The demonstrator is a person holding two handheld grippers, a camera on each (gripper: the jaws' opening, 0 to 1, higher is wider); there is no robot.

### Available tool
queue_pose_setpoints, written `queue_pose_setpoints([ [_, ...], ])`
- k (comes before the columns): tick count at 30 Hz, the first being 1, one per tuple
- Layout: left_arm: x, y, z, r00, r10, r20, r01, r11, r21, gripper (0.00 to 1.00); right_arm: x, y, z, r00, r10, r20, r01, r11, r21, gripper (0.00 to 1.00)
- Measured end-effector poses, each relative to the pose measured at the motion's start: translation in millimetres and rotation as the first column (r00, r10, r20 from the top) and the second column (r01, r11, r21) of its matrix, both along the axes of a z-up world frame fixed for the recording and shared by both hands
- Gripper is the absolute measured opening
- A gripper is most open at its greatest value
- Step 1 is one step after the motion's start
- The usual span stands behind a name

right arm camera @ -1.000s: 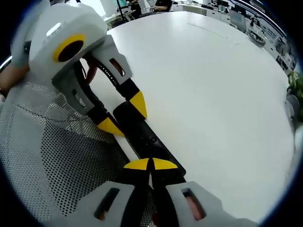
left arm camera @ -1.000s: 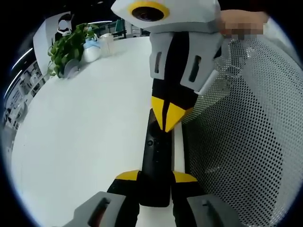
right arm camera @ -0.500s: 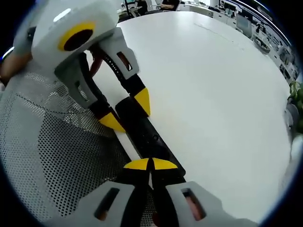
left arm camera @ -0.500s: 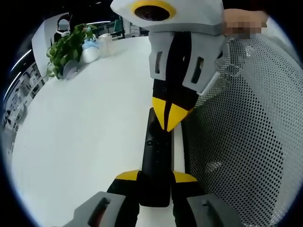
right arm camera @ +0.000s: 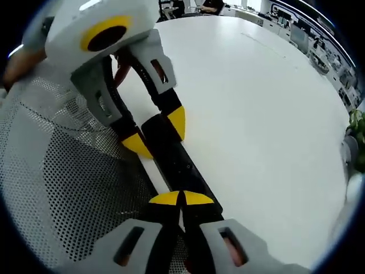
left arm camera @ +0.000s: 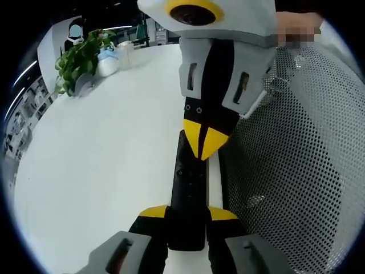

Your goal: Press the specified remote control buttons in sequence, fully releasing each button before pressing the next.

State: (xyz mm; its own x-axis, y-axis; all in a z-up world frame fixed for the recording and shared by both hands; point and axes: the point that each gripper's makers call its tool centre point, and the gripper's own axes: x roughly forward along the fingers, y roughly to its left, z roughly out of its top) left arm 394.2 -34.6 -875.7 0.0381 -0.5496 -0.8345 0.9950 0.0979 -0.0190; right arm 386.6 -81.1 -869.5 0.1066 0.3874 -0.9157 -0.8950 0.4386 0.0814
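Remote control (left arm camera: 187, 197) seemingly unmoved, both grippers still clamped.

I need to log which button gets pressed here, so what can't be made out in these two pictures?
- Left gripper view: the remote shows dark buttons too small to read; the right gripper covers its far end.
- Right gripper view: the right gripper hides the near end of the remote, so contact with a button cannot be told.
- Left gripper view: the left gripper hides the remote's near end.
- Mesh surface: cut off by the edge.
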Motion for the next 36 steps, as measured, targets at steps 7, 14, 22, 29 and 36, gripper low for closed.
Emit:
queue_pose_setpoints([
  [7, 0.4, -1.0, 0.0, 1.000, -0.001, -0.001, 0.001, 1.000, -0.003, 0.25, 0.5, 0.0, -0.3, 1.000, 0.022, 0.007, -0.022, 1.000, -0.005, 0.00],
  [14, 0.6, -1.5, -0.1, 1.000, 0.001, -0.007, -0.001, 1.000, -0.005, 0.25, 1.1, -0.6, 0.4, 1.000, -0.023, -0.020, 0.023, 1.000, 0.008, 0.00],
  [22, 0.9, -3.2, 0.0, 1.000, 0.012, -0.015, -0.012, 1.000, -0.020, 0.25, 0.6, -0.4, -0.3, 1.000, -0.014, -0.018, 0.014, 1.000, -0.008, 0.00],
  [29, 1.0, -3.3, 0.0, 1.000, 0.015, -0.021, -0.015, 1.000, -0.023, 0.25, 0.9, -0.8, 0.0, 0.998, -0.042, -0.044, 0.042, 0.999, -0.001, 0.00],
  [36, 0.9, -3.1, -0.5, 1.000, -0.001, 0.002, 0.001, 1.000, -0.011, 0.25, 0.7, -0.4, 0.0, 0.999, -0.031, -0.036, 0.031, 0.999, -0.024, 0.00],
])
